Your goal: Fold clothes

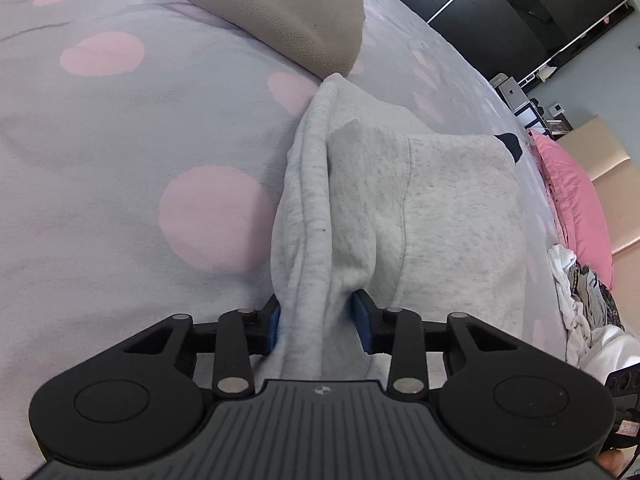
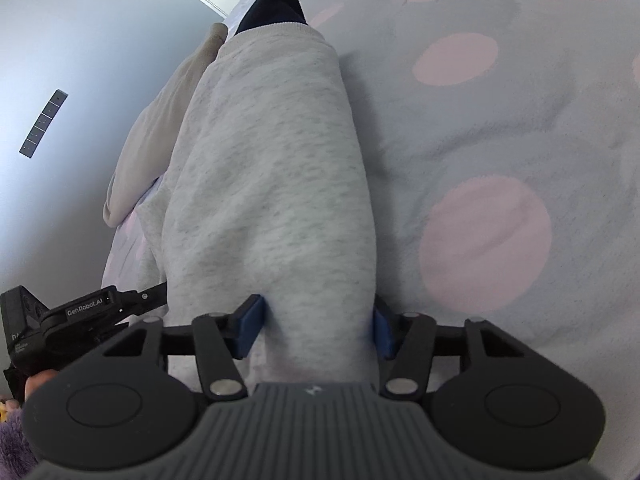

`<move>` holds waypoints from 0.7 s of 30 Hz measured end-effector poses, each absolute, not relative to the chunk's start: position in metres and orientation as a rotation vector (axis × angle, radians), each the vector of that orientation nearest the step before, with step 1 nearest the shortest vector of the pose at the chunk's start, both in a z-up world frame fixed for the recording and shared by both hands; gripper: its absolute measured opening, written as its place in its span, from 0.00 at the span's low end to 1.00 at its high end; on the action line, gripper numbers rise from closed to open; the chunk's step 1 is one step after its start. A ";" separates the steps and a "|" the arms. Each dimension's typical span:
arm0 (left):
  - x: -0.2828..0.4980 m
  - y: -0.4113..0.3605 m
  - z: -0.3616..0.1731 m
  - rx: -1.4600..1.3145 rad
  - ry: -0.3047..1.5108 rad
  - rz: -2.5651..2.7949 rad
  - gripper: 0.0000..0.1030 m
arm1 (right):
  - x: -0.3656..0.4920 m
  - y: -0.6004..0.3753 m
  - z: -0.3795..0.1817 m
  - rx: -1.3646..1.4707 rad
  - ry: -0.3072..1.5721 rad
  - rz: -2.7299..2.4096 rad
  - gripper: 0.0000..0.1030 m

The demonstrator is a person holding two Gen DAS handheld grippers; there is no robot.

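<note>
A light grey sweatshirt (image 1: pixel 420 208) lies partly folded on the bed. My left gripper (image 1: pixel 318 320) is shut on a bunched edge of it, blue pads pressing the cloth from both sides. In the right wrist view the same sweatshirt (image 2: pixel 272 168) drapes away from my right gripper (image 2: pixel 316 326), which is shut on a thick fold of it. A dark navy piece (image 2: pixel 276 4) shows beyond the sweatshirt's ribbed hem. The left gripper's body (image 2: pixel 80 312) shows at the left of the right wrist view.
The bed cover (image 1: pixel 120 140) is pale lilac with pink dots. A beige garment (image 1: pixel 288 12) lies beyond the sweatshirt. A pink pillow (image 1: pixel 576 200) and a heap of clothes (image 1: pixel 580 292) sit at the right edge. Dark cabinets (image 1: pixel 520 12) stand beyond the bed.
</note>
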State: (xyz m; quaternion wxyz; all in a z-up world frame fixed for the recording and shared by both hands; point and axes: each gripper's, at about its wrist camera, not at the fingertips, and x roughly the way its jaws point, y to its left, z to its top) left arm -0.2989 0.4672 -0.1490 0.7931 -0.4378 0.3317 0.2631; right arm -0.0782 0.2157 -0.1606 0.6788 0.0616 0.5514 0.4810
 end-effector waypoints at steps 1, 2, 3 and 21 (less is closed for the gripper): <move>-0.298 0.466 -0.147 -0.933 0.713 0.564 0.27 | -0.079 0.213 -0.156 0.159 1.236 1.082 0.37; -0.298 0.464 -0.145 -0.926 0.715 0.561 0.24 | -0.081 0.212 -0.150 0.161 1.223 1.089 0.34; -0.298 0.462 -0.143 -0.919 0.717 0.557 0.23 | -0.083 0.210 -0.143 0.161 1.209 1.096 0.33; -0.274 0.344 -0.116 -0.802 0.931 0.374 0.14 | -0.106 0.106 -0.083 -0.104 1.235 0.964 0.31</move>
